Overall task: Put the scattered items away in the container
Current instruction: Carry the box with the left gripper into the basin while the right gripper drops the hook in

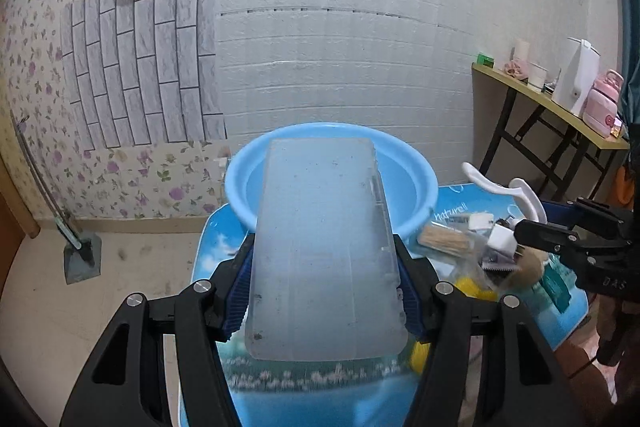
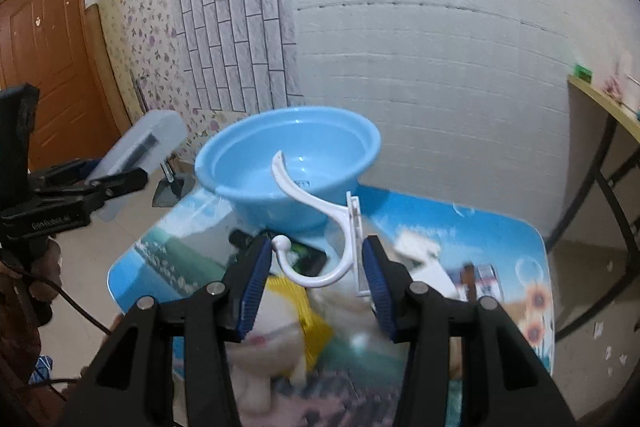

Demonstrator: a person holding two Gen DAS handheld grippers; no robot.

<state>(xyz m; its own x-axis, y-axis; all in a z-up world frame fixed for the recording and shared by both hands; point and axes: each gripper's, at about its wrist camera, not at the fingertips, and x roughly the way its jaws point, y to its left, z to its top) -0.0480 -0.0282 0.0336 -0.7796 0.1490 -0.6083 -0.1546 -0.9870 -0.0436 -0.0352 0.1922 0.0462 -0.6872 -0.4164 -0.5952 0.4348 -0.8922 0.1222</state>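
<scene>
Left gripper (image 1: pixel 324 291): I see my pads pinching a frosted translucent rectangular plastic box (image 1: pixel 320 247) by its long sides, raised and tilted.
Right gripper (image 2: pixel 316 285): I see my pads clamped on a white plastic double hook (image 2: pixel 320 227).
Table (image 2: pixel 500 227): blue scenic-print top; blurred scattered items lie under both grippers.
Round light-blue plastic basin (image 2: pixel 288 163): on the table's far edge, nothing inside.

Right gripper (image 2: pixel 316 283) is clamped on a white plastic hook (image 2: pixel 308 227), blue basin (image 2: pixel 288 163) just ahead of it, plush toy (image 2: pixel 268 339) blurry underneath, left gripper (image 2: pixel 116 183) off to the side gripping a clear box (image 2: pixel 144 143).
</scene>
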